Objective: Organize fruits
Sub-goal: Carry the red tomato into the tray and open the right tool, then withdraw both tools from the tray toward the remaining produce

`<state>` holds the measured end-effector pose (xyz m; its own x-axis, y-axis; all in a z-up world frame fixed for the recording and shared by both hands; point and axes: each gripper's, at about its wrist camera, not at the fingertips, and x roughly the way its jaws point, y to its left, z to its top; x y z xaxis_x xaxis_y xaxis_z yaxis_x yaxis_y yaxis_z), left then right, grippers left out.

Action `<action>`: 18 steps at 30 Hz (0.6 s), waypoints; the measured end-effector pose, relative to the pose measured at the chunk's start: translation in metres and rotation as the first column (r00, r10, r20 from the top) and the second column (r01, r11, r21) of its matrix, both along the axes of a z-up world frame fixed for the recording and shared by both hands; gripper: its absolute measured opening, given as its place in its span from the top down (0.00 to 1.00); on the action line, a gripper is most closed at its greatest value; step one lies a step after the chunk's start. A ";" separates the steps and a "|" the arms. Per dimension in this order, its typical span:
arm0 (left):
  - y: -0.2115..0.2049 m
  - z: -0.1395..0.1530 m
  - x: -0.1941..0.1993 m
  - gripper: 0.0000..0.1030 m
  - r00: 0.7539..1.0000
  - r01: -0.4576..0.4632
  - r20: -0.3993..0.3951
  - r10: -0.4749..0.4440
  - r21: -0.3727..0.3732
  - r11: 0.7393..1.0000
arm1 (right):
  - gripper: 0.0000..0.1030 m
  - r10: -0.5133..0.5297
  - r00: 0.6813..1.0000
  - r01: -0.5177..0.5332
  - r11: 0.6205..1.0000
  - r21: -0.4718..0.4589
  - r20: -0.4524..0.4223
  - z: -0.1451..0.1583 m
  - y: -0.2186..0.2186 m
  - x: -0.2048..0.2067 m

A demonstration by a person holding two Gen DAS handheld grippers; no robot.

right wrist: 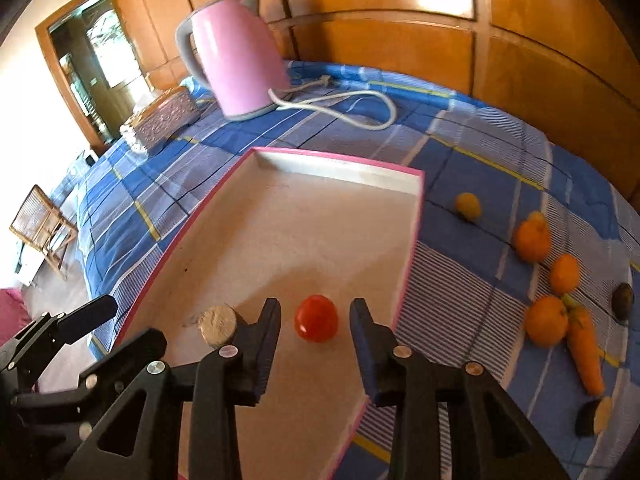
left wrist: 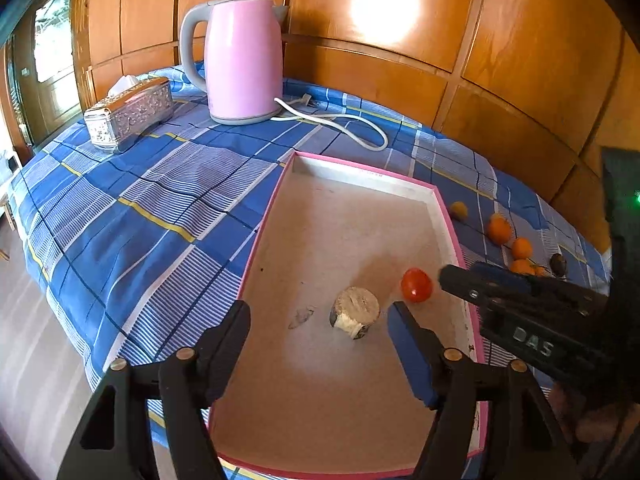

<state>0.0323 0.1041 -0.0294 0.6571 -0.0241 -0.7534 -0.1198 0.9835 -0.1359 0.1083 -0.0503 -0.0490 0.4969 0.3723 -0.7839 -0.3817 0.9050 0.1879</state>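
Note:
A pink-rimmed shallow tray [left wrist: 440, 208] lies on the blue checked cloth. Inside it sit a red tomato [right wrist: 316, 319] and a cut beige chunk with dark skin [left wrist: 355, 312]. My right gripper [right wrist: 316, 312] is open, straddling the tomato with a gap on each side. My left gripper [left wrist: 320, 316] is open just short of the chunk and not touching it. On the cloth to the right of the tray lie three oranges [right wrist: 532, 240], a carrot [right wrist: 586, 356], a yellow fruit [right wrist: 468, 206], a dark fruit [right wrist: 622, 296] and a cut dark piece [right wrist: 594, 416].
A pink kettle [left wrist: 240, 60] with a white cord [left wrist: 340, 120] and a silver tissue box [left wrist: 128, 112] stand at the back of the table. Wooden panelling rises behind. The table edge drops to the floor on the left.

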 end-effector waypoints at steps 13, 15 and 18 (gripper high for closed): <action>-0.016 0.004 -0.004 0.26 0.999 0.038 0.005 -0.038 0.009 0.999 | 0.63 -0.145 0.987 0.146 0.989 0.001 0.067 0.009 -0.053 -0.036; -0.021 0.005 -0.005 0.26 0.998 0.055 0.006 -0.055 0.010 0.998 | 0.63 -0.166 0.984 0.166 0.986 0.004 0.068 0.008 -0.061 -0.039; -0.029 0.007 -0.006 0.26 0.997 0.074 0.008 -0.074 0.018 0.997 | 0.63 -0.197 0.978 0.197 0.980 0.005 0.070 0.007 -0.073 -0.042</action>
<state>0.0264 0.0756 -0.0226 0.6605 -0.0593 -0.7485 -0.0459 0.9918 -0.1190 0.0663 -0.1229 -0.0418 0.6140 0.2603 -0.7452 -0.2080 0.9640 0.1654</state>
